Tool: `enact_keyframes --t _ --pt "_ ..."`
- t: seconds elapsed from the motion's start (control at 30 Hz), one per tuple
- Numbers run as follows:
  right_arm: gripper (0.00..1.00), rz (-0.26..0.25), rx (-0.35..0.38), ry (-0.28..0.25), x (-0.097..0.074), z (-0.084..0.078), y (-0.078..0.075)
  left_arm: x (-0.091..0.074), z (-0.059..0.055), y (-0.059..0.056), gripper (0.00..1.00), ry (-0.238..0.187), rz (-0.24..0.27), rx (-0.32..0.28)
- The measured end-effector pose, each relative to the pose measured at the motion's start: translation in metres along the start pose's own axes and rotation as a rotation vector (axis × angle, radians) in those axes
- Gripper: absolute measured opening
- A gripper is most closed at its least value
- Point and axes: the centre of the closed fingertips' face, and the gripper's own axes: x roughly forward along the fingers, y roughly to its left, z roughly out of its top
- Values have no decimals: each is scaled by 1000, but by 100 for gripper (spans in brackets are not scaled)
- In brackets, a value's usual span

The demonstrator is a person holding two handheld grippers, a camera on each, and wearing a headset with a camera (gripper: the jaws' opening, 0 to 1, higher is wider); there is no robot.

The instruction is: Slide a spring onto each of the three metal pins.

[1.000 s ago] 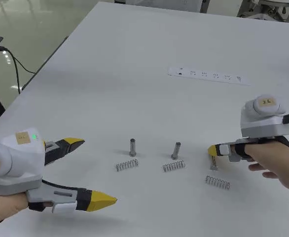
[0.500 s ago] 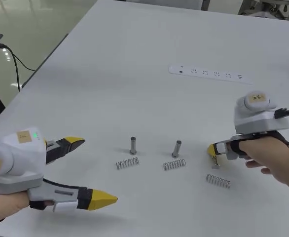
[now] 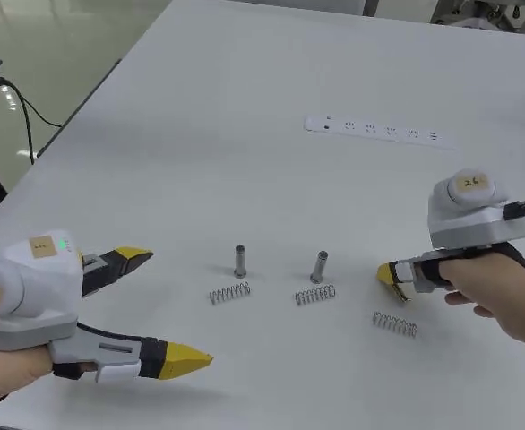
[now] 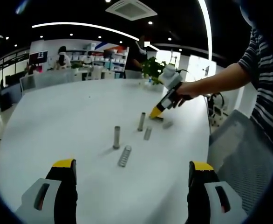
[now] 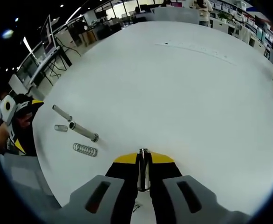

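Two metal pins stand upright mid-table, the left pin (image 3: 240,261) and the middle pin (image 3: 320,266). A spring lies in front of each: the left spring (image 3: 229,292) and the middle spring (image 3: 314,295). A third spring (image 3: 394,324) lies further right, just below my right gripper (image 3: 391,278). That gripper (image 5: 143,161) is shut on the third pin (image 5: 143,171), which lies along its jaws. My left gripper (image 3: 159,309) hovers wide open at the lower left, short of the pins. Its jaws (image 4: 132,164) hold nothing and face the left pin (image 4: 116,137) and its spring (image 4: 124,156).
A white power strip (image 3: 374,133) lies flat on the white table further back. The table's left edge (image 3: 74,116) drops to the floor, where black cables run. A person's hand (image 3: 495,291) holds the right gripper.
The right gripper has risen a little off the table with the third pin in its jaws; the pin no longer stands below them. The left gripper has hardly moved.
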Motion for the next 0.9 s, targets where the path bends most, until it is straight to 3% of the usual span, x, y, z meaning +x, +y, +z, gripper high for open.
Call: enact_keyframes --t 0.4,0.9 --pt "5 12 -24 -78 -14 3 4 0 2 -3 97 1 -8 1" --pt "5 21 -47 -130 -24 7 6 1 4 -5 97 1 -16 7"
